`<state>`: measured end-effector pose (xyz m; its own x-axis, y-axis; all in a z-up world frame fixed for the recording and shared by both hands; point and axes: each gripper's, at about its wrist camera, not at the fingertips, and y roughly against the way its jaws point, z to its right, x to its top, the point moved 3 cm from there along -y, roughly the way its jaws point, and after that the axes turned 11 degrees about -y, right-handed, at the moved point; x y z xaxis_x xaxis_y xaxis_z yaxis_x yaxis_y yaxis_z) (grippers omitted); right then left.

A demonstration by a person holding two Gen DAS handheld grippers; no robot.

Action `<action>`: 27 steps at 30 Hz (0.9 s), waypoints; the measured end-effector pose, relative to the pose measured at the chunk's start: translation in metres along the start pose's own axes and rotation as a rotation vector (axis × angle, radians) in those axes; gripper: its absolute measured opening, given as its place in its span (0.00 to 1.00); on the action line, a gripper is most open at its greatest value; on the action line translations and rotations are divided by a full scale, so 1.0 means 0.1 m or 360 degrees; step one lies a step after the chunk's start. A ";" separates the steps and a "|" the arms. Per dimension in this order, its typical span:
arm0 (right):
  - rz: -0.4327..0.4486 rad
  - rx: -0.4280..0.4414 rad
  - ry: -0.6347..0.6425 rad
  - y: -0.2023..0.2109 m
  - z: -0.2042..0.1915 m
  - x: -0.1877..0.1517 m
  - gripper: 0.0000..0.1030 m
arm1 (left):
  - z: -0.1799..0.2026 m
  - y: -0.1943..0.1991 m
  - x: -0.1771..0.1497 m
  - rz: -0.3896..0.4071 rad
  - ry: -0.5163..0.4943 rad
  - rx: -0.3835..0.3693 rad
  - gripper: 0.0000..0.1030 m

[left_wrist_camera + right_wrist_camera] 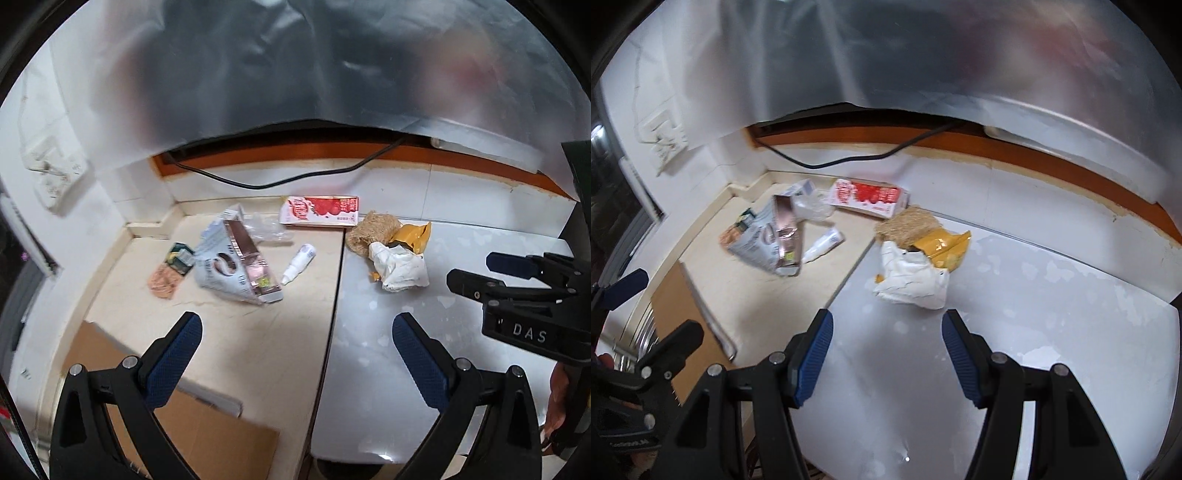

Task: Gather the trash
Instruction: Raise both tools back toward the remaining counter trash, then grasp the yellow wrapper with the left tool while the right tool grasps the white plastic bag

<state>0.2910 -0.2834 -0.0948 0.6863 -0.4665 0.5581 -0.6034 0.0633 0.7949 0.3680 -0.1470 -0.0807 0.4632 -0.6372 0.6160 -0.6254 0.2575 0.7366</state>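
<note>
Trash lies on a counter: a red-and-white carton (319,211) (868,198), a flattened silver-lined box (240,264) (775,236), a small white bottle (299,264) (823,245), a crumpled white paper (400,269) (912,280) with a yellow wrapper (412,234) (945,245) and a brown fibrous wad (373,232) (908,225). A small snack packet (171,271) lies at the left. My left gripper (297,334) is open and empty, short of the box. My right gripper (886,328) is open and empty, just short of the white paper; it also shows in the left wrist view (476,271).
A translucent plastic sheet (295,66) (923,55) hangs above the back. A black cable (280,181) runs along the back ledge. Cardboard (192,424) (679,306) lies at the front left. A white tabletop (1034,314) adjoins the beige counter (258,332).
</note>
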 end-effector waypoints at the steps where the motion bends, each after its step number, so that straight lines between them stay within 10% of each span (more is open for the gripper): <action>1: -0.0009 -0.0012 -0.0014 -0.06 0.02 0.02 0.60 | 0.01 -0.10 0.02 -0.0011 0.0001 -0.0025 0.99; 27: -0.0338 0.0082 -0.0306 -1.48 0.30 0.26 0.64 | -0.07 -1.62 0.11 -0.0245 0.0140 -0.0313 0.99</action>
<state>0.3860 -0.3311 -0.2045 0.7128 -0.6234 0.3215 -0.4777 -0.0959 0.8733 0.4784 -0.1908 -0.1917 0.6019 -0.6163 0.5079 -0.4131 0.3039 0.8585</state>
